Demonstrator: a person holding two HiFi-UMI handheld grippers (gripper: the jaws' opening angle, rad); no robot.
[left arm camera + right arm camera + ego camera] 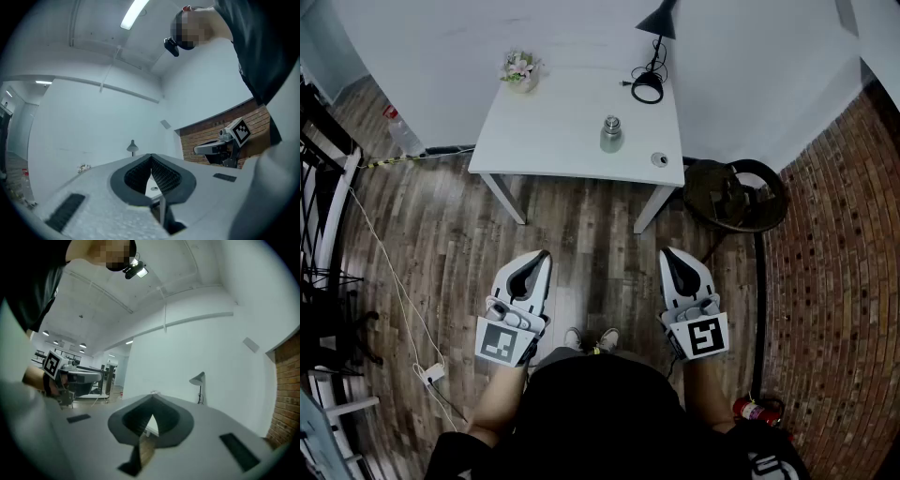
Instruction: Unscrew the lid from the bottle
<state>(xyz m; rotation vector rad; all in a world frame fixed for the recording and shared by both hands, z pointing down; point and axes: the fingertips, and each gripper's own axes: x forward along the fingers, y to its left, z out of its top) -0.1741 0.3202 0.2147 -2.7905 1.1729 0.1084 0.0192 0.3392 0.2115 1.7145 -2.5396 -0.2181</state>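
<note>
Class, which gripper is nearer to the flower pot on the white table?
Left. The left gripper is short of the table, on the flower pot side; the right gripper is on the opposite side.

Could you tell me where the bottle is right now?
In the head view the bottle stands on the right half of the white table, near the lamp base.

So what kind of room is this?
Probably a plain workroom or studio, not a home. There is a bare white table with only a bottle and a black lamp on it, a brick wall, and a fire extinguisher on the wood floor.
</note>
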